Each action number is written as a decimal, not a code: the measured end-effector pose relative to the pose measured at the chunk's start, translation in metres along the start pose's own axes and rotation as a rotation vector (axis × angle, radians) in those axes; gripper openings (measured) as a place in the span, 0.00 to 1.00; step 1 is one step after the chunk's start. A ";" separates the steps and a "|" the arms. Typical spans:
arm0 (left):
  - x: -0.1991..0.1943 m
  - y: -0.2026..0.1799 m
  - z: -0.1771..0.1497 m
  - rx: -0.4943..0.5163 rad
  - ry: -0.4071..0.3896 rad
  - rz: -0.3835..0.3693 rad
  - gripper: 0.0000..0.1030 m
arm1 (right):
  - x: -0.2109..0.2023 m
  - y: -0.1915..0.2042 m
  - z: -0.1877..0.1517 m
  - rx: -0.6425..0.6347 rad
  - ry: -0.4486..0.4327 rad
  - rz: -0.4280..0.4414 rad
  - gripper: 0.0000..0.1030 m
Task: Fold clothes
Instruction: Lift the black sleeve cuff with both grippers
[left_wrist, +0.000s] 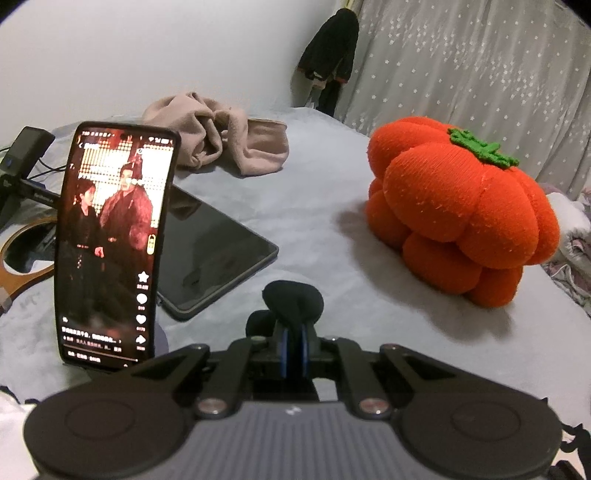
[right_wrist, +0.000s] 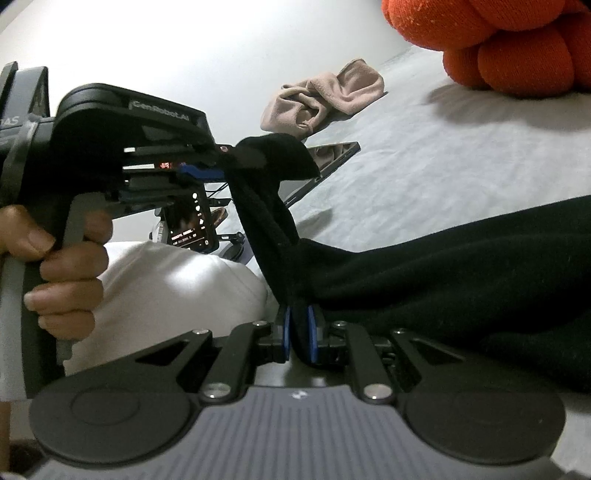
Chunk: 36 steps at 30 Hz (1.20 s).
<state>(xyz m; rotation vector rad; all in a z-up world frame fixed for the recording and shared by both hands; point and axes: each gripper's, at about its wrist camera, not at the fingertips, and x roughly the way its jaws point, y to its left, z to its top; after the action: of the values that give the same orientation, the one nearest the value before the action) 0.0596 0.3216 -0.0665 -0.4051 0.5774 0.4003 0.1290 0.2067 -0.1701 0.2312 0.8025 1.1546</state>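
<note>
A black garment (right_wrist: 461, 273) lies across the grey bed. My right gripper (right_wrist: 298, 332) is shut on its edge close to the camera. My left gripper (left_wrist: 293, 332) is shut on another corner of the black garment (left_wrist: 291, 301), which bunches above its blue pads. In the right wrist view the left gripper (right_wrist: 229, 157) is up at the left, held by a hand, with a strip of black cloth (right_wrist: 266, 206) stretched between the two grippers. A crumpled beige garment (left_wrist: 221, 136) lies further back on the bed; it also shows in the right wrist view (right_wrist: 325, 99).
A phone (left_wrist: 110, 247) stands upright at the left, playing a video. A dark tablet (left_wrist: 210, 254) lies flat behind it. An orange pumpkin-shaped plush (left_wrist: 465, 214) sits at the right. A white pillow (right_wrist: 166, 291) lies near my right gripper. A curtain (left_wrist: 480, 74) hangs at the back.
</note>
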 end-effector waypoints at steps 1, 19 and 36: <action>-0.001 0.001 0.000 0.000 -0.002 -0.003 0.06 | 0.000 0.000 0.000 0.000 0.000 0.000 0.13; -0.044 0.019 -0.002 0.013 -0.083 -0.043 0.06 | -0.008 -0.002 0.006 0.030 -0.022 0.032 0.19; -0.061 0.022 -0.006 -0.003 -0.099 -0.096 0.06 | -0.008 0.000 0.009 0.018 -0.019 0.044 0.19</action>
<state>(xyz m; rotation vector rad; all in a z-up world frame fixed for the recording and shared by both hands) -0.0005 0.3227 -0.0400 -0.4118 0.4597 0.3274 0.1332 0.2019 -0.1604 0.2759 0.7951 1.1852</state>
